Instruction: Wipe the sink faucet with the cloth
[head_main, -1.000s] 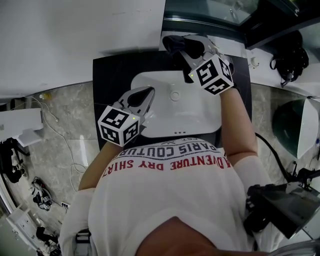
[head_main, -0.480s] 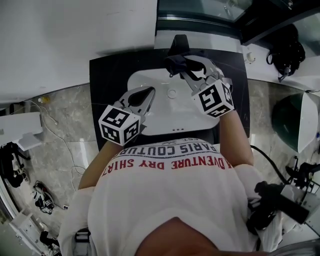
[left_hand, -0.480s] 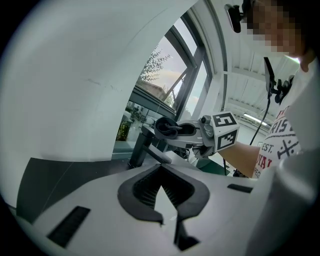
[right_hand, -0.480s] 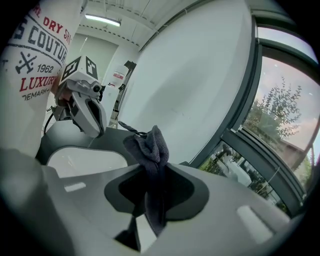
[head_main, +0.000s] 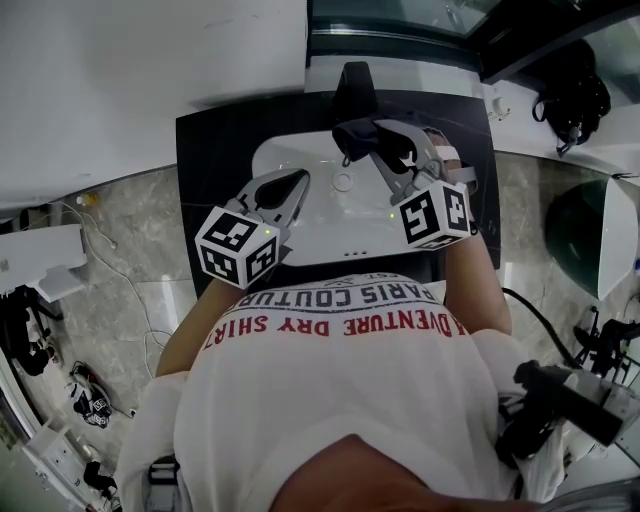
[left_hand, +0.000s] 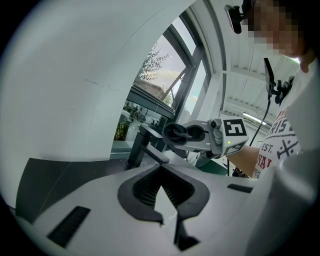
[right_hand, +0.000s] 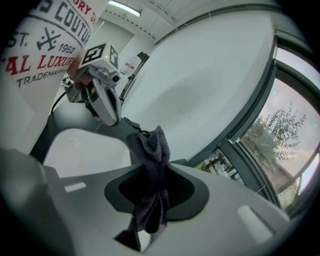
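Note:
The black faucet (head_main: 355, 88) stands at the back edge of the white sink (head_main: 300, 235); it also shows in the left gripper view as a dark spout (left_hand: 146, 146). My right gripper (head_main: 358, 134) hovers over the basin just in front of the faucet, shut on a dark grey cloth (head_main: 349, 133). In the right gripper view the cloth (right_hand: 151, 150) hangs bunched between the jaws of that gripper (right_hand: 157, 169). My left gripper (head_main: 298, 182) rests over the sink's left rim, shut with nothing in it (left_hand: 162, 165). A gap separates cloth and faucet.
A black countertop (head_main: 215, 150) surrounds the sink, against a white wall (head_main: 130, 60). A window frame (head_main: 400, 30) runs behind the faucet. The drain (head_main: 343, 181) sits mid-basin. Marble floor (head_main: 120, 280) with cables lies left; a dark bin (head_main: 575, 240) stands right.
My right gripper has drawn back from the faucet toward the person, carrying the cloth, so the faucet now shows uncovered. The left gripper has stayed in place.

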